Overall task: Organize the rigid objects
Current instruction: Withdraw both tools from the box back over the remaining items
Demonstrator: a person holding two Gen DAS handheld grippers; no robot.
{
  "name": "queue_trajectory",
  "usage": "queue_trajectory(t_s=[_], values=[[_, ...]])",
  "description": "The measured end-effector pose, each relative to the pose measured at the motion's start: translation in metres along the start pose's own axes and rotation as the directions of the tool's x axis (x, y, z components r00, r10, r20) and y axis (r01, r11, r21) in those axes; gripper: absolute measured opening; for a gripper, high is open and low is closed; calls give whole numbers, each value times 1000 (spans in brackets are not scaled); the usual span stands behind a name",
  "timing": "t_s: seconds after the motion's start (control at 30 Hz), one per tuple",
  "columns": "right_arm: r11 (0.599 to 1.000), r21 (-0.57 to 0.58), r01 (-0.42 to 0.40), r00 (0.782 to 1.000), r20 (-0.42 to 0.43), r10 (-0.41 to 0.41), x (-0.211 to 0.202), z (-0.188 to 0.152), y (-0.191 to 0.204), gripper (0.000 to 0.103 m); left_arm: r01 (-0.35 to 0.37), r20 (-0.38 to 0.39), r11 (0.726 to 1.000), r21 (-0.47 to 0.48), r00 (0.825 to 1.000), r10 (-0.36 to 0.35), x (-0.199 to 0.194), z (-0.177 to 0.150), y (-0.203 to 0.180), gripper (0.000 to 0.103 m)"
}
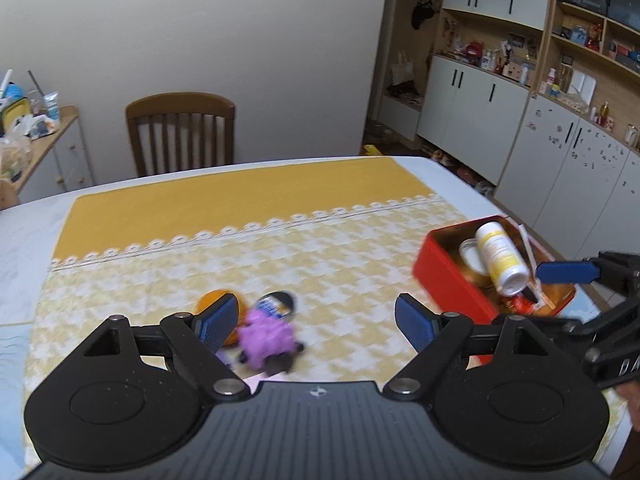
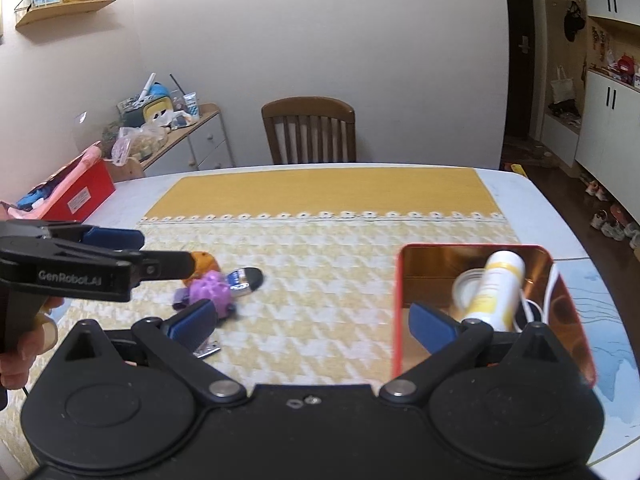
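Observation:
In the left wrist view, my left gripper (image 1: 316, 312) stands open above the yellow tablecloth with nothing between its fingers. Just beyond its left finger lie an orange ball (image 1: 216, 300), a purple spiky toy (image 1: 266, 336) and a dark oval tin (image 1: 280, 304). To the right, a red tin box (image 1: 448, 280) holds a white and yellow bottle (image 1: 500, 256) lying tilted. My right gripper (image 2: 310, 316) is open and empty, its right finger over the red tin box's (image 2: 397, 300) left edge. The bottle (image 2: 496, 288) and a white cable (image 2: 536, 308) lie inside it.
A wooden chair (image 2: 310, 128) stands at the table's far side. A cluttered side cabinet (image 2: 200, 136) and another red box (image 2: 84, 196) are at the left. A small metal piece (image 2: 208, 349) lies by my right gripper's left finger. A hand (image 2: 20, 352) holds the left gripper (image 2: 160, 252).

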State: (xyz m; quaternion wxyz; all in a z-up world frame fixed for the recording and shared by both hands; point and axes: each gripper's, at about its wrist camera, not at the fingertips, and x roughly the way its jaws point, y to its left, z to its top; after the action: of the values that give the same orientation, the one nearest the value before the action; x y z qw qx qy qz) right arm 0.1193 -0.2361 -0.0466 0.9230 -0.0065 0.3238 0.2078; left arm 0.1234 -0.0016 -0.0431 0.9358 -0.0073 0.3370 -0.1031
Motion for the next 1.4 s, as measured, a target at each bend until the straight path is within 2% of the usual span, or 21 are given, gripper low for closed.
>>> queue_trajectory(t_s=[0.2,0.37,0.57,0.77,0.9,1.13,1.2,1.27,1.33,1.4], values=[[1000,-20,-2,1000,-31,1,12,-3,20,103,-46,-40,999,-12,998,45,0,-24,26,86],[997,-60,-37,996,-85,32,26,-13,40,103,-85,-102,996,-17,991,83,12,-49,44,86],[986,-144,-80,985,-160,57,44,-34,71,102,-102,-168,993,-50,981,93,24,-72,57,86],[967,-228,-115,975,-212,66,62,-54,98,99,-119,-207,990,-70,973,102,35,-81,60,86],[953,-270,-138,970,-232,75,75,-62,112,92,-140,-234,987,-74,965,119,46,-84,60,85],[939,-302,-162,965,-247,87,89,-70,126,75,-121,-232,990,-70,967,102,51,-85,56,85],[938,-305,-166,965,-248,90,92,-72,129,71,-125,-236,989,-83,966,103,52,-84,57,80],[938,-303,-169,964,-249,93,95,-72,131,66,-129,-244,987,-93,964,103,53,-83,59,70],[937,-305,-168,964,-248,92,97,-73,132,59,-135,-246,987,-87,963,110,54,-84,60,68],[936,-308,-172,964,-249,95,99,-73,134,56,-133,-244,988,-80,963,110,54,-85,60,67]])
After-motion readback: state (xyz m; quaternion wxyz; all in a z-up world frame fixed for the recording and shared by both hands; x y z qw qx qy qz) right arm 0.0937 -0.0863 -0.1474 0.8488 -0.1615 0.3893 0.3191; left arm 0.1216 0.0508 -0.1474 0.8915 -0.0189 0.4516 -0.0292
